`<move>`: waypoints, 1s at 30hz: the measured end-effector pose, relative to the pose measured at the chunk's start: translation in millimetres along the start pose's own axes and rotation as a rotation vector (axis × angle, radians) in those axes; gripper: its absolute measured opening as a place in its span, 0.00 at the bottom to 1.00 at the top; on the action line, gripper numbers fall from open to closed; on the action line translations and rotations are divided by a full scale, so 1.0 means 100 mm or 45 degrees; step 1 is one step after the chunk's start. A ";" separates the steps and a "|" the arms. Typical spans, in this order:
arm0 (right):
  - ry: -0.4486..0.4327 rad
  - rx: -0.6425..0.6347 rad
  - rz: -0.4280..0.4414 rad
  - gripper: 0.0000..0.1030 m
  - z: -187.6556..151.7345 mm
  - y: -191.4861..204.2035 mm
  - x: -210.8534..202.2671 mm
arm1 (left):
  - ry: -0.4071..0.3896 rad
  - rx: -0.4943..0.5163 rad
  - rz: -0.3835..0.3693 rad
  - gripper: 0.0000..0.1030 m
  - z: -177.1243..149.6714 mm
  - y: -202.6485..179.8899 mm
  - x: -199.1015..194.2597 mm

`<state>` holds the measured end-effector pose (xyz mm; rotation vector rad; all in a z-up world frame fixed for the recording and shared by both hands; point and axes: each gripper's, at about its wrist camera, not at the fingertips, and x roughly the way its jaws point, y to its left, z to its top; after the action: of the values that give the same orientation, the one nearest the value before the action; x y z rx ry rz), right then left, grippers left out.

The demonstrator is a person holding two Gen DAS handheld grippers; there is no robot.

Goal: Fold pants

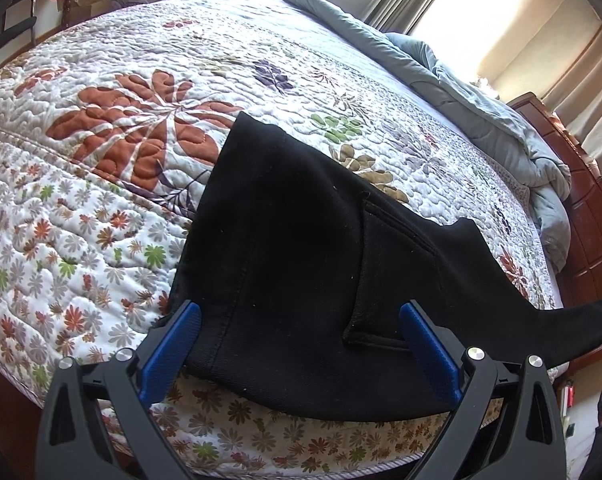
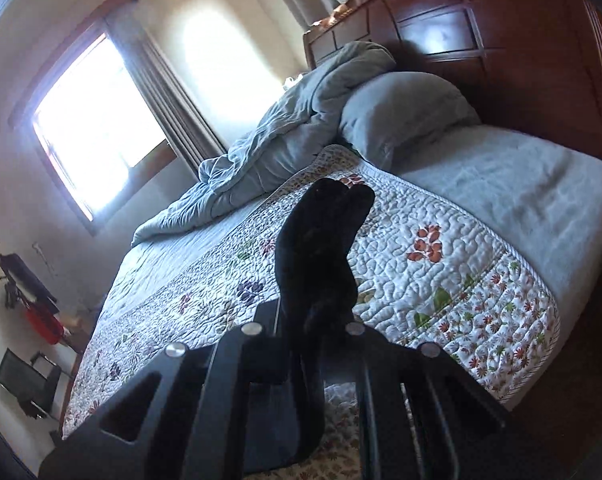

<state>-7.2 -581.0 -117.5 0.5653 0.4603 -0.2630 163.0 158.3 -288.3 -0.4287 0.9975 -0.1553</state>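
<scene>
The black pants (image 1: 285, 248) lie across the near edge of the bed (image 1: 81, 208), their upper part with a sewn pocket spread on the floral quilt (image 1: 149, 120) and sagging a little over the side. The left hand-held gripper (image 1: 299, 344) hovers over that part with its blue pads (image 1: 173, 354) standing wide apart, gripping nothing. The right hand-held gripper (image 2: 313, 332) is clamped shut on a bunched end of the pants, probably the leg ends, raised above the quilt. To fold well, the lifted end should probably travel in a smooth arc toward the waist end while the left side pins the cloth, so the layers land edge to edge without twisting. The quilt's centre gives plenty of bare room; the rumpled blue duvet (image 2: 269, 148) and pillow (image 2: 405, 112) sit well apart at the headboard end, and only the near edge risks a slide-off.
</scene>
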 end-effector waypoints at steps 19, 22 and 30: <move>0.022 -0.451 -0.103 0.09 -0.19 1.30 0.04 | -0.033 -0.039 -0.101 0.96 -0.03 0.11 -0.10; 0.035 -0.516 -0.102 0.09 -0.27 1.51 0.09 | -0.038 -0.043 -0.116 0.96 -0.04 0.14 -0.12; 0.079 -0.660 -0.109 0.09 -0.51 1.98 0.27 | -0.048 -0.045 -0.142 0.96 -0.04 0.15 -0.14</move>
<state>70.2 -393.3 -79.4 0.0476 0.5881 -0.1971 151.5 175.6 -285.7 -0.5185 0.9411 -0.2294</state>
